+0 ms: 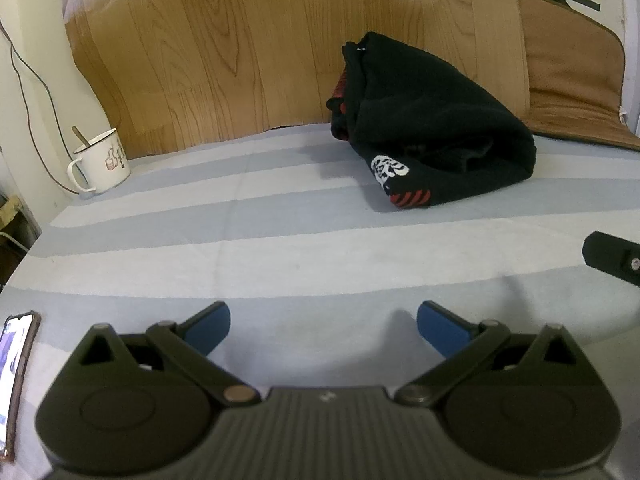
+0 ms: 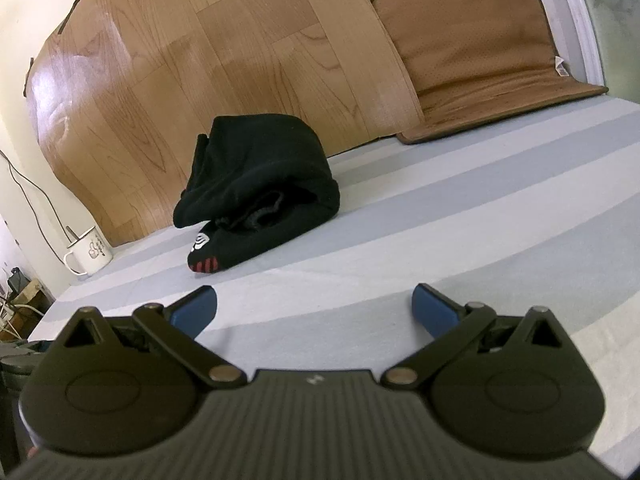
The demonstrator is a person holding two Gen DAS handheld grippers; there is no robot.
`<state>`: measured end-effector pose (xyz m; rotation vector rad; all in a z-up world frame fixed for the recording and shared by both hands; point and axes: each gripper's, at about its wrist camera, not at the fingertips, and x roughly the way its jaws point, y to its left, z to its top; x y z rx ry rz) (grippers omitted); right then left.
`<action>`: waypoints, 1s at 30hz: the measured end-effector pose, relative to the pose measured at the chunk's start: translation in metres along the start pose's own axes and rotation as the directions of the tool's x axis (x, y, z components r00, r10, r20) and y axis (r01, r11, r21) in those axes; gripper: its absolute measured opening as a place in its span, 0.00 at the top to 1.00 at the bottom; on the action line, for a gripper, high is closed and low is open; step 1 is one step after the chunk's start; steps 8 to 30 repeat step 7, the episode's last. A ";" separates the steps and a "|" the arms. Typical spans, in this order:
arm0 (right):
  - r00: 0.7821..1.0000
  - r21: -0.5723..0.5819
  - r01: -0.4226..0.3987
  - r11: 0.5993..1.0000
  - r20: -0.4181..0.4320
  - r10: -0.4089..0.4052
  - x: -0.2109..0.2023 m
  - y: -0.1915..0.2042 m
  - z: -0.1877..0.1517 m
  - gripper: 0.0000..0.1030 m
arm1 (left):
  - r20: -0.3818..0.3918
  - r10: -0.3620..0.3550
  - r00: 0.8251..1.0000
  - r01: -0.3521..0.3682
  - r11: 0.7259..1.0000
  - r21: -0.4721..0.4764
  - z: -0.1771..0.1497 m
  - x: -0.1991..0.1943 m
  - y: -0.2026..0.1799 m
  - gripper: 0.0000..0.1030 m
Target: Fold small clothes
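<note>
A striped grey-and-white bed sheet (image 1: 280,240) fills most of both views. At its far edge a wood-grain vinyl sheet (image 1: 260,40) leans up against the wall, and to the right of that panel a brown padded mat (image 2: 472,44) curves from the wall down onto the bed.

A black garment (image 1: 428,128) with a white printed emblem and red stripes near its hem lies bundled in a loose, thick fold at the back of the bed, touching the wood-grain sheet, well apart from both grippers.

The left gripper (image 1: 323,326) hovers low over the near part of the bed, its blue-padded fingers (image 1: 208,330) spread wide with nothing between them. The right gripper (image 2: 314,308) is likewise wide open and empty over the sheet; part of it shows at the right edge of the left wrist view.

A white enamel mug (image 1: 102,160) with a spoon in it stands at the far left corner. A phone (image 1: 16,376) lies at the near left edge.
</note>
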<state>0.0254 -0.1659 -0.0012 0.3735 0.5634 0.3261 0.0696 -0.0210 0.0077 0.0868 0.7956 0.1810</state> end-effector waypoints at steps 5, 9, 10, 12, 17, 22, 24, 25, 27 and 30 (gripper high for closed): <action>1.000 0.000 0.001 1.000 0.001 -0.001 0.000 0.000 0.000 0.00 | 0.008 -0.044 0.999 0.044 0.999 0.005 0.000 -0.003 0.000 0.00; 1.000 0.000 0.001 1.000 0.001 -0.001 0.001 0.000 0.000 0.00 | 0.008 -0.056 0.998 0.056 0.998 0.002 0.000 -0.003 -0.001 0.00; 1.000 0.000 0.001 1.000 0.001 -0.001 0.001 0.000 0.000 0.00 | 0.008 -0.056 0.998 0.056 0.998 0.002 0.000 -0.003 -0.001 0.00; 1.000 0.000 0.001 1.000 0.001 -0.001 0.001 0.000 0.000 0.00 | 0.008 -0.056 0.998 0.056 0.998 0.002 0.000 -0.003 -0.001 0.00; 1.000 0.000 0.001 1.000 0.001 -0.001 0.001 0.000 0.000 0.00 | 0.008 -0.056 0.998 0.056 0.998 0.002 0.000 -0.003 -0.001 0.00; 1.000 0.000 0.001 1.000 0.001 -0.001 0.001 0.000 0.000 0.00 | 0.008 -0.056 0.998 0.056 0.998 0.002 0.000 -0.003 -0.001 0.00; 1.000 0.000 0.001 1.000 0.001 -0.001 0.001 0.000 0.000 0.00 | 0.008 -0.056 0.998 0.056 0.998 0.002 0.000 -0.003 -0.001 0.00; 1.000 0.000 0.001 1.000 0.001 -0.001 0.001 0.000 0.000 0.00 | 0.008 -0.056 0.998 0.056 0.998 0.002 0.000 -0.003 -0.001 0.00; 1.000 0.000 0.001 1.000 0.001 -0.001 0.001 0.000 0.000 0.00 | 0.008 -0.056 0.998 0.056 0.998 0.002 0.000 -0.003 -0.001 0.00; 1.000 0.000 0.001 1.000 0.001 -0.001 0.001 0.000 0.000 0.00 | 0.008 -0.056 0.998 0.056 0.998 0.002 0.000 -0.003 -0.001 0.00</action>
